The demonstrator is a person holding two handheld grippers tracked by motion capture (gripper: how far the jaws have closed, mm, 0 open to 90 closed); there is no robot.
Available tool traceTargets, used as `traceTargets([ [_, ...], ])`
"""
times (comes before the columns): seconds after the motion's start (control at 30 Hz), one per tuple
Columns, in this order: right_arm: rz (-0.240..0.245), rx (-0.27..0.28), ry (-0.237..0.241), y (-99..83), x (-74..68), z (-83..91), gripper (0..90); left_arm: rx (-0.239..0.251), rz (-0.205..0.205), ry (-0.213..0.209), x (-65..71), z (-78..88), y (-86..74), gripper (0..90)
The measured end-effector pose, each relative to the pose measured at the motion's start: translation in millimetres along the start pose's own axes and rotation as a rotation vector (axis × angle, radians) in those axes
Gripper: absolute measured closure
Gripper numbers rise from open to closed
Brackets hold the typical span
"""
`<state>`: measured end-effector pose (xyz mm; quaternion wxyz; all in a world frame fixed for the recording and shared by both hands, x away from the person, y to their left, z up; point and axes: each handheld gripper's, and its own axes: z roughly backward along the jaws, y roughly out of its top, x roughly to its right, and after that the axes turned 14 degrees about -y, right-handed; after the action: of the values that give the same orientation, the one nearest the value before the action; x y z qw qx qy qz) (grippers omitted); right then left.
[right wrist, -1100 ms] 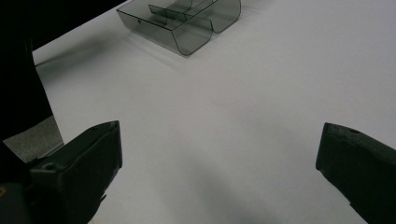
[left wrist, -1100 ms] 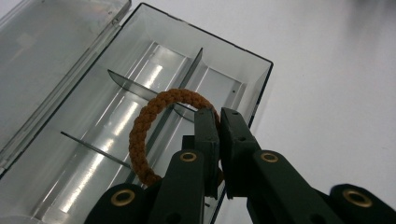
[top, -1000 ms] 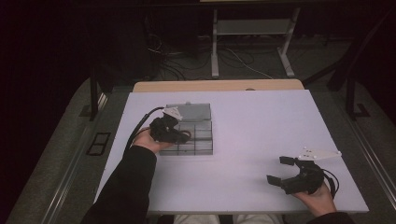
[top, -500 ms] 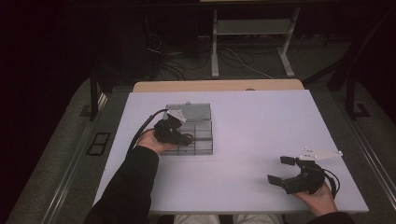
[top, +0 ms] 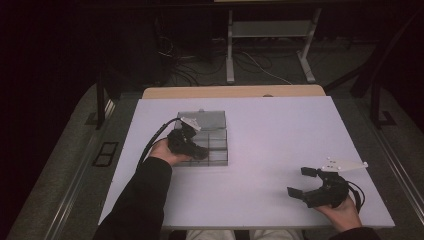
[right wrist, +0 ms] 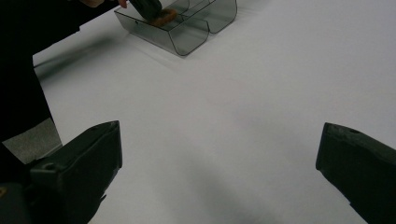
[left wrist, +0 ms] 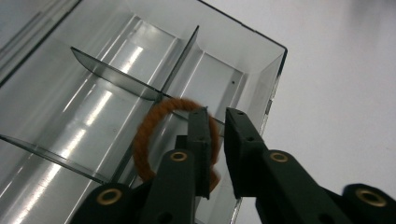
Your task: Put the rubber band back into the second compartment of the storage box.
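Our left gripper (left wrist: 215, 116) hangs over the near corner compartment of the clear grey plastic divided box (left wrist: 140, 60), which sits on the white surface (top: 280, 135). Its jaws have just been opening and now stand a narrow gap apart. The orange-brown fuzzy ring (left wrist: 154, 126) hangs around the left jaw over that compartment, no longer pinched between the pads. Our right gripper (top: 303, 181) rests well apart, near the surface's front right corner, jaws spread wide with nothing between them.
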<state>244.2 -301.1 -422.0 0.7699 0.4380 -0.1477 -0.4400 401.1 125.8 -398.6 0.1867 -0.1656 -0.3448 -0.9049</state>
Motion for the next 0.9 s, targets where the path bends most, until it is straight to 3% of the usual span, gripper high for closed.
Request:
traceTargets([
  [0.03, 0.001, -0.001, 0.0, 0.0, 0.0, 0.0, 0.0, 0.006, 0.003, 0.002, 0.4, 1.9, 0.1, 70.1],
  [0.23, 0.002, 0.0, 0.001, 0.0, -0.1, -0.1, 0.0, 0.04, 0.005, 0.054, 8.0, 11.8, 0.2, 55.2],
  [0.4, -0.003, 0.008, 0.001, 0.0, -0.1, 0.4, 0.0, 0.104, -0.006, 0.047, 15.7, 22.0, 0.0, 41.7],
  [0.5, -0.003, 0.011, 0.001, -0.2, -0.3, 0.4, 0.0, 0.115, 0.005, 0.06, 22.4, 25.0, 0.9, 33.2],
  [0.7, -0.004, 0.012, 0.0, -0.2, -0.2, 0.7, 0.0, 0.14, -0.006, 0.139, 37.7, 29.5, -2.2, 17.5],
  [0.9, -0.004, 0.011, -0.001, -0.5, -0.7, 1.4, 0.0, 0.19, 0.019, 0.145, 48.3, 35.7, -12.3, 4.0],
])
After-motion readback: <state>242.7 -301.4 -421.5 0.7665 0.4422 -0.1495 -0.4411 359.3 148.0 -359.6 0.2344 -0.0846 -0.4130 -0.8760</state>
